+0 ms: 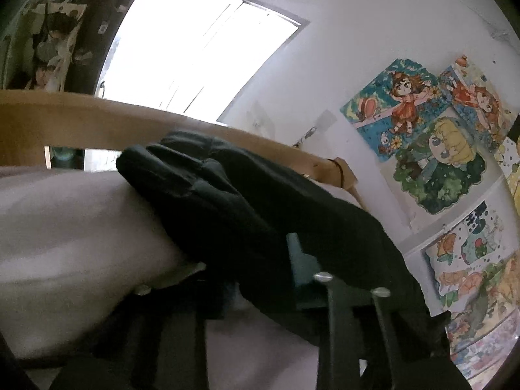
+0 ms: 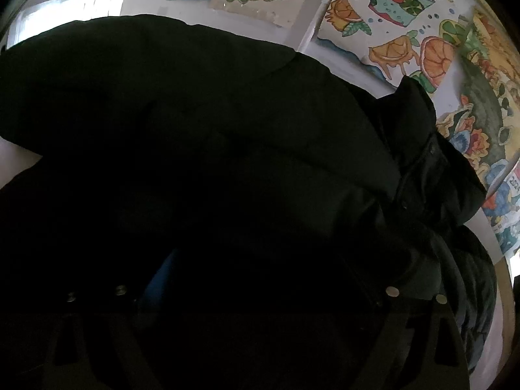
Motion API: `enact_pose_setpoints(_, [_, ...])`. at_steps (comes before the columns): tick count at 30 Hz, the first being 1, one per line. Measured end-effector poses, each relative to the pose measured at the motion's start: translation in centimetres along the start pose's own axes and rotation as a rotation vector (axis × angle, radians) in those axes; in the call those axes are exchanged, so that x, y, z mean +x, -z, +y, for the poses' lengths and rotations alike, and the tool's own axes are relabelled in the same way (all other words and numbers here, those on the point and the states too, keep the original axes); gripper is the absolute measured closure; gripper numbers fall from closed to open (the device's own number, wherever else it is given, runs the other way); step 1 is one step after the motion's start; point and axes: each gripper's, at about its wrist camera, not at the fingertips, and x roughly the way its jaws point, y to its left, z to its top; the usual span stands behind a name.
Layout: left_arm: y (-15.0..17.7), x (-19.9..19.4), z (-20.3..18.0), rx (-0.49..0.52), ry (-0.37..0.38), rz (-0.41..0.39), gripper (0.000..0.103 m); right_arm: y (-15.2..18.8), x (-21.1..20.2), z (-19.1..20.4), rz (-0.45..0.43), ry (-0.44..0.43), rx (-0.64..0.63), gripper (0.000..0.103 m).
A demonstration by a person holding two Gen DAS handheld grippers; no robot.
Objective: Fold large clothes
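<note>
A black padded jacket (image 1: 247,195) lies across a pale bed sheet (image 1: 65,227) in the left wrist view. My left gripper (image 1: 243,256) is shut on a fold of it. The dark cloth is pinched between the pale-tipped finger on the left and the teal pad (image 1: 300,256) on the right. In the right wrist view the same jacket (image 2: 227,130) fills nearly the whole frame, its collar (image 2: 419,123) standing up at the right. My right gripper (image 2: 260,276) stands wide open low over the jacket's bulk. Its fingers are dark and hard to make out.
A curved wooden bed rail (image 1: 97,113) runs behind the sheet, with a bright window (image 1: 201,48) above it. Colourful cartoon posters (image 1: 422,136) cover the white wall to the right, and more posters (image 2: 406,32) hang just beyond the jacket.
</note>
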Motion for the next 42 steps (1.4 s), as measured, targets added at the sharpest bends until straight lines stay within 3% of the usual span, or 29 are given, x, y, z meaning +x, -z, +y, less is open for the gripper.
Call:
enact_pose_setpoints(5, [-0.7,-2.3,-3.6,0.09,0.015,-0.073,0.095,-0.1,-0.5,-0.5,-0.001,-0.032,0.023,0.007])
enact_pose_setpoints(10, [-1.4,-5.6,-9.3,0.235,0.098,-0.142,0.097,0.1,-3.2,-2.0,-0.053,-0.101,0.072,0.007])
enact_pose_setpoints(15, [-1.0,-8.1,-15.9,0.386,0.195,-0.147,0.097,0.2,-7.2,-5.9,-0.091,-0.136,0.169,0.007])
enact_pose_setpoints(20, [2.0,-11.7,-23.3,0.591,0.299,-0.151,0.097,1.3,-11.5,-11.5,-0.129,-0.116,0.266,0.007])
enact_pose_setpoints(26, [8.6,-13.9,-30.7,0.827,0.406,-0.114,0.097,4.2,-15.4,-19.0,-0.113,-0.032,0.407,0.007])
enact_pose_setpoints(30, [13.9,-14.3,-35.0,0.966,0.488,-0.053,0.098,7.4,-18.2,-24.1,-0.168,-0.076,0.552,0.007])
enact_pose_setpoints(34, [20.7,-13.8,-38.5,1.11,0.542,0.018,0.098,10.9,-20.8,-29.4,-0.265,-0.182,0.709,0.007])
enact_pose_setpoints(42, [34.7,-10.2,-42.1,1.33,0.512,0.117,0.099,17.0,-21.0,-35.2,-0.278,-0.226,0.895,0.007])
